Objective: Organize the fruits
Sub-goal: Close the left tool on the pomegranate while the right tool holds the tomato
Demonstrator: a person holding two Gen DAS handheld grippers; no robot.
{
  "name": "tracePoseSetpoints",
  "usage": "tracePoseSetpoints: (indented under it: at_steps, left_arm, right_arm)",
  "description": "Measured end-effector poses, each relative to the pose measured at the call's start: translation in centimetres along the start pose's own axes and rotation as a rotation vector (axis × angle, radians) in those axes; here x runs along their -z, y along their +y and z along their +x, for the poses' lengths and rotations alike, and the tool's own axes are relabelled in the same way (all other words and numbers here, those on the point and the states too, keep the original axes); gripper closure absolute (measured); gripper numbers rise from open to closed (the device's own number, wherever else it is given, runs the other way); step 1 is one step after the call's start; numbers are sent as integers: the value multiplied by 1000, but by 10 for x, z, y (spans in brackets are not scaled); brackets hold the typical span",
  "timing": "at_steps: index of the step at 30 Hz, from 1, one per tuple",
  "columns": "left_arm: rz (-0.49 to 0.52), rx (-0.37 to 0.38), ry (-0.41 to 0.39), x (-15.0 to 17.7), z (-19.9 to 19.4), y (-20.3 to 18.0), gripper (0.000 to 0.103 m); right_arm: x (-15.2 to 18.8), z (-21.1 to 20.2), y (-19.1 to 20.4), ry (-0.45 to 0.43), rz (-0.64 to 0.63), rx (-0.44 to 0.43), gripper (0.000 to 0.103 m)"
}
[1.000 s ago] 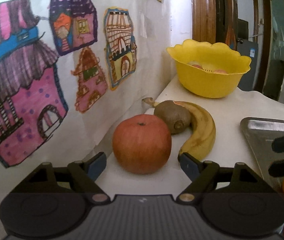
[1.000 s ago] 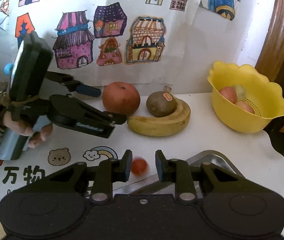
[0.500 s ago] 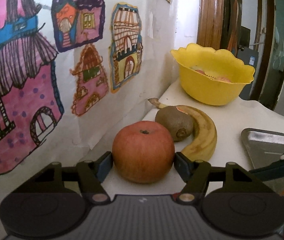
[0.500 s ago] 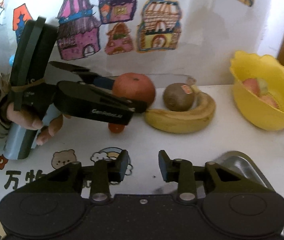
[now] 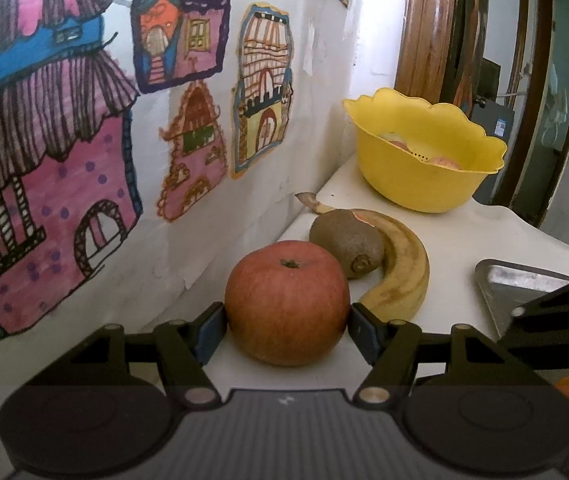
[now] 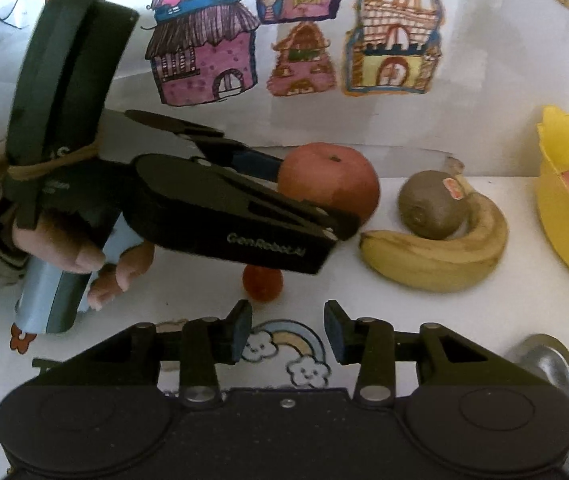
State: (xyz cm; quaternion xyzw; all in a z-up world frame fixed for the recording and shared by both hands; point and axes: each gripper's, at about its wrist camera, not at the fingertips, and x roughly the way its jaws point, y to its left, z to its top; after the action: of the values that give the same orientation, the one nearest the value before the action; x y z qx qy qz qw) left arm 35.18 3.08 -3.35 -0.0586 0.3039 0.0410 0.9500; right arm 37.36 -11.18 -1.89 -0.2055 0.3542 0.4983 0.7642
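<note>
Round red-orange apple (image 5: pixel 286 302), stem up, resting on the white desk (image 5: pixel 480 240) close to the papered wall, just beside a brown fuzzy kiwi (image 5: pixel 346 242) and a curved yellow banana (image 5: pixel 400 264); it is judged firm, moderately heavy and smooth-skinned, so best held across its widest girth. The left gripper (image 5: pixel 286 330) has its jaws closed in on both flanks of the apple at that girth, pads touching or nearly touching. The right gripper (image 6: pixel 287 334), jaws parted and empty, hovers near a small red tomato-like fruit (image 6: pixel 262 282); a scalloped yellow plastic bowl (image 5: pixel 424 160) holding fruit stands beyond.
</note>
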Motion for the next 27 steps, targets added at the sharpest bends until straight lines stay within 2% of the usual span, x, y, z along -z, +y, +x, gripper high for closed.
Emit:
tracePoseSetpoints:
  at_steps: [4,11,20,24,27]
  left_arm:
    - [0,5,2,0,-1,1,33]
    - [1,12,3,0,-3,2,33]
    - [-2,15,6,0,-5,3,33]
    - [-1,18,7,0,-5,3,33]
    - [-1,21,8,1,-6,3,33]
  right_arm:
    - [-7,11,-2,8,16,-33,61]
    - [-13,9,4,-27,-7,-21,62]
    - [-20,22,5,9,-22,-43,63]
    - [-18,22,5,6,-31,-37,71]
    - [-15,19,6,12,-41,-41,71]
